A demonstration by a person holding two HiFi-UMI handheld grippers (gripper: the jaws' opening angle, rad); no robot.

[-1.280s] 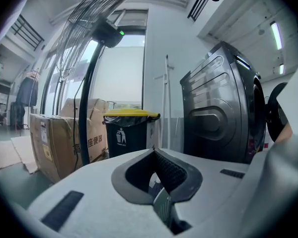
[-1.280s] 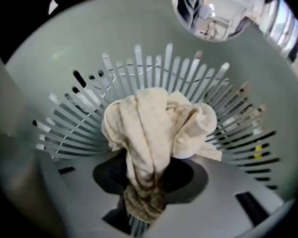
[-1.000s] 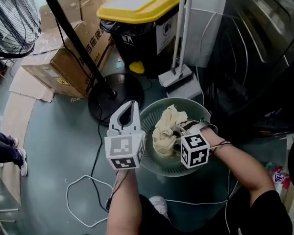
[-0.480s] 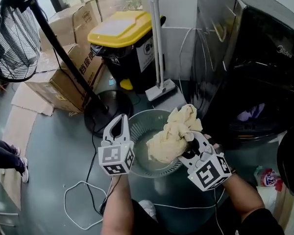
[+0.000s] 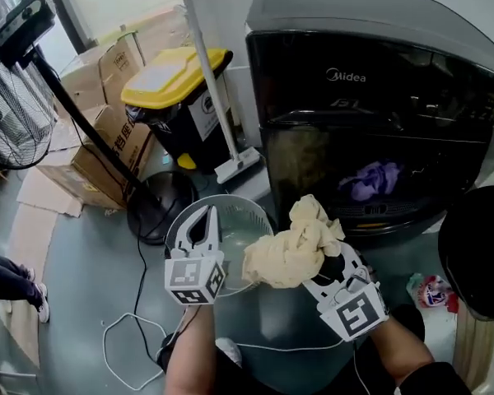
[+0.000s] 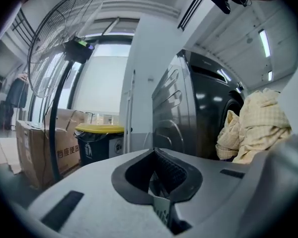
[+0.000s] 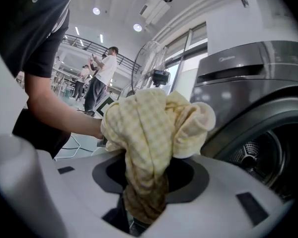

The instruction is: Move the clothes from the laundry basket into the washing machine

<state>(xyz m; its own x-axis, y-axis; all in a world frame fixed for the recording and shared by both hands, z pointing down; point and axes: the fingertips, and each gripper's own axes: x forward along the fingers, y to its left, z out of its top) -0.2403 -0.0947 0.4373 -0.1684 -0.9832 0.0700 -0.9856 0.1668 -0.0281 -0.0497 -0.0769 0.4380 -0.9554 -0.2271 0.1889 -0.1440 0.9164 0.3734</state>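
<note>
The left hand-held gripper (image 5: 206,216) is empty with its jaws pressed together, and it hovers over the 9 o'clock rim of the laundry basket (image 5: 249,219), pointing roughly level. The pale green, round basket sits on the floor in front of the machine, and what shows of its inside looks bare, though the bundle covers part of it.

At 3 o'clock from that gripper hangs the task's thing, a pale yellow checked cloth (image 5: 292,249). It is soft and crumpled into a loose ball, with one fold pinched low between the jaws and the rest billowing above them. It is clear of the basket, in the air between basket and machine.

The right hand-held gripper (image 5: 336,271) clamps that cloth, jaws part-way apart around the bunched fabric.

At 1 o'clock from the cloth stands the dark washing machine (image 5: 370,81), its front open, with a purple garment (image 5: 375,179) already lying inside.

The step in hand looks like the carry. The next move calls for pushing the bundle forward through the opening, deep enough that no trailing fold catches the lip, before the jaws part.
</note>
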